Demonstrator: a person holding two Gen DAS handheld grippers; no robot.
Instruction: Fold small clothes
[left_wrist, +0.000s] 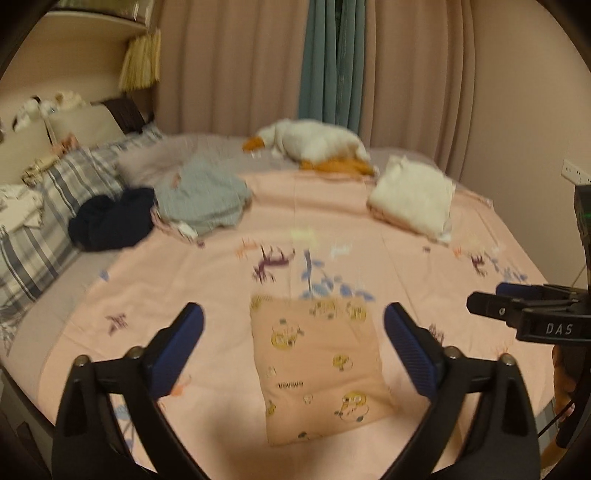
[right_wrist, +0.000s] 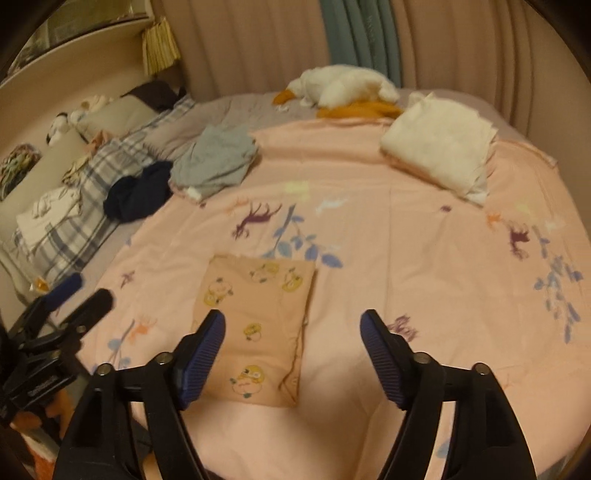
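Observation:
A small peach garment with yellow cartoon prints (left_wrist: 317, 365) lies folded into a flat rectangle on the pink bedspread (left_wrist: 424, 266). It also shows in the right wrist view (right_wrist: 255, 325). My left gripper (left_wrist: 293, 323) is open and empty, held above the garment with its jaws spread to either side. My right gripper (right_wrist: 293, 328) is open and empty, over the garment's right edge. In the left wrist view the right gripper (left_wrist: 495, 301) shows at the far right. In the right wrist view the left gripper (right_wrist: 83, 293) shows at the far left.
A pile of grey-blue clothes (left_wrist: 205, 197) and a dark navy garment (left_wrist: 110, 221) lie at the back left by plaid pillows (left_wrist: 62, 206). A folded white stack (left_wrist: 413, 197) lies at the back right. A white plush goose (left_wrist: 317, 144) lies by the curtains.

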